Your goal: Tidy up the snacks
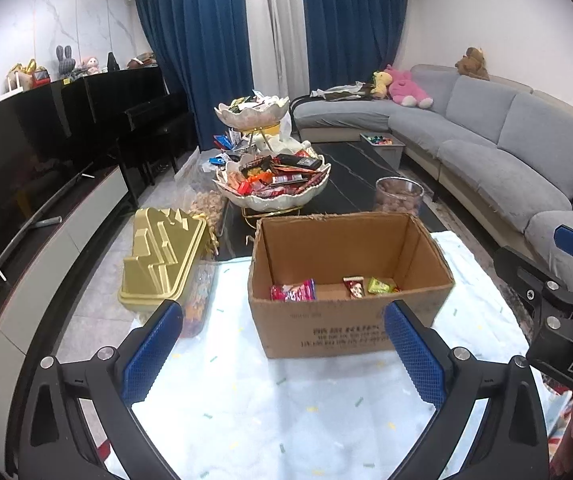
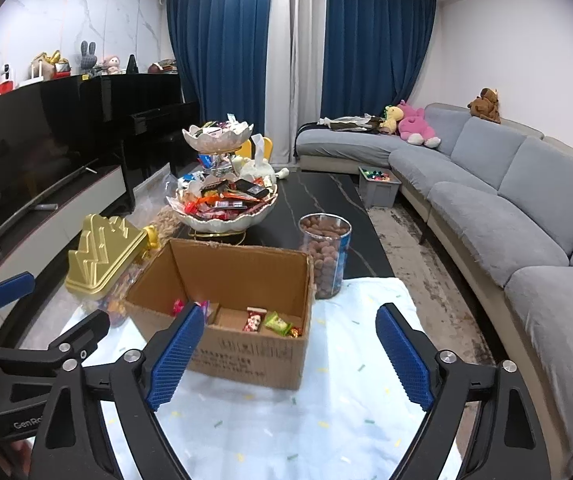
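From the left wrist: a cardboard box (image 1: 350,284) sits on the pale cloth over the tabletop (image 1: 286,408), holding only a few wrapped snacks (image 1: 293,291) on its floor. Beyond it, the two-tier snack bowl (image 1: 272,184) remains heaped, so the sorting looks barely begun. The left tool (image 1: 282,350) hangs spread wide and empty, touching nothing, short of the box.

From the right wrist: the same box (image 2: 246,344) shows a red-and-white packet (image 2: 255,319) and a green packet (image 2: 278,323) inside; a clear jar of brown nuts (image 2: 325,258) stands just behind. The right tool (image 2: 290,354) is likewise released, grasping nothing.
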`<action>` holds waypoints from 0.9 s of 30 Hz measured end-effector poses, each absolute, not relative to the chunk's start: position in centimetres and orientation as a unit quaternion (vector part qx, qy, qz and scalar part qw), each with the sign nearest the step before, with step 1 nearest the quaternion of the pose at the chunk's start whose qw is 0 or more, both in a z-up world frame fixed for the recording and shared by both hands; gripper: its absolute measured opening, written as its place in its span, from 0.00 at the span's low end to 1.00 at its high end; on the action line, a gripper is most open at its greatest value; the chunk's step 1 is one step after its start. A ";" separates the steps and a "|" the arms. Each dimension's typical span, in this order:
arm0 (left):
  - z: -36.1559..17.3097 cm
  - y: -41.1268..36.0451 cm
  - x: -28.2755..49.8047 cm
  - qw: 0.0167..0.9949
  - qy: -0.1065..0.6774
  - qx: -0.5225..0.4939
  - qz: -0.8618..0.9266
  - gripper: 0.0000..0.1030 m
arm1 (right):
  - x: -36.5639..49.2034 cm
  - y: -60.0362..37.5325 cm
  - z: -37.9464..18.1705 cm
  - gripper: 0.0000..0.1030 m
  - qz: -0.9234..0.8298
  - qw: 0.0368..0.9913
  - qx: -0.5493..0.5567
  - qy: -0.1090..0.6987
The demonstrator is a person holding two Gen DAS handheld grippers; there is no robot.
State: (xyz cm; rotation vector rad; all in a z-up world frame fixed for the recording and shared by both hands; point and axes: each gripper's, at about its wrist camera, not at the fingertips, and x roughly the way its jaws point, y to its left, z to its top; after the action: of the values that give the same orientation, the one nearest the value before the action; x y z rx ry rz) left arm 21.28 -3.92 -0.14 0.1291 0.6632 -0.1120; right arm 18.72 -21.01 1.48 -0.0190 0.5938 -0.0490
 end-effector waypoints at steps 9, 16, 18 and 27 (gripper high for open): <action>-0.1 -3.5 16.7 0.940 0.333 0.058 -0.052 1.00 | 14.2 -21.3 2.1 0.88 -0.044 0.952 -0.022 0.301; -0.5 -2.8 12.6 0.934 0.349 0.049 -0.051 1.00 | 10.0 -21.3 1.9 0.88 -0.051 0.945 -0.008 0.322; -0.5 -2.6 11.3 0.934 0.350 0.048 -0.050 1.00 | 8.7 -21.2 1.9 0.88 -0.051 0.944 -0.005 0.325; -0.8 -1.6 5.8 0.932 0.358 0.031 -0.043 1.00 | 4.3 -21.6 2.0 0.92 -0.050 0.941 0.001 0.336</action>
State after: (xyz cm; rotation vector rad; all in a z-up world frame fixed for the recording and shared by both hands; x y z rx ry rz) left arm 5.82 -1.63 -0.84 0.0638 0.7316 -0.0885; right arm 4.26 -21.58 1.96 0.0023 0.6856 -0.1015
